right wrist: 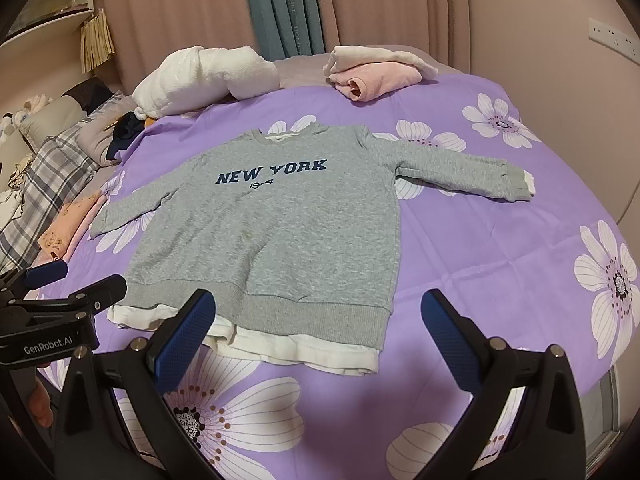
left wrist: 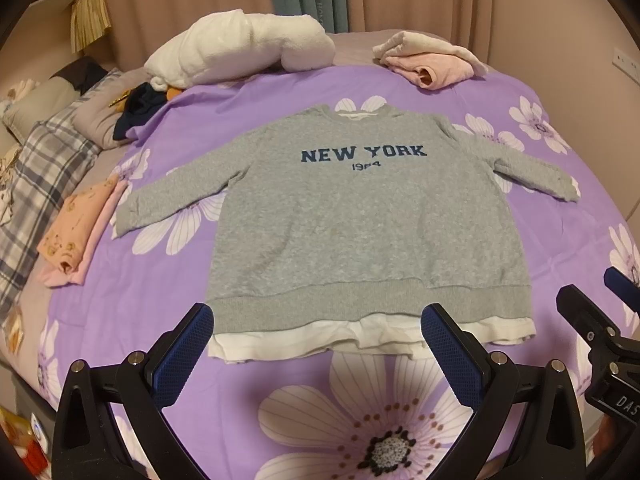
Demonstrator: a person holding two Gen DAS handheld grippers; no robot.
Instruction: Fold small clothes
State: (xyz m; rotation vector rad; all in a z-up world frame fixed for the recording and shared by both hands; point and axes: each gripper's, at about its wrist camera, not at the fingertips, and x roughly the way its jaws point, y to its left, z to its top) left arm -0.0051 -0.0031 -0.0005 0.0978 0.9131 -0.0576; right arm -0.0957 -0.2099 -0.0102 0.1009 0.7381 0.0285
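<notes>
Both wrist views low at bed's near edge, facing across it; share grey sweatshirt (left wrist: 360,216) (right wrist: 272,232).

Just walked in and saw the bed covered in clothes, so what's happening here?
A person holding a two-finger gripper in each hand is folding small clothes on a purple floral bedsheet. A grey "NEW YORK" sweatshirt with white trim lies spread flat, front up, sleeves out, not yet folded. The left gripper and right gripper are both open near its hem, holding nothing. A folded pink garment sits at the far edge, and folded peach and pink clothes lie to the left.
</notes>
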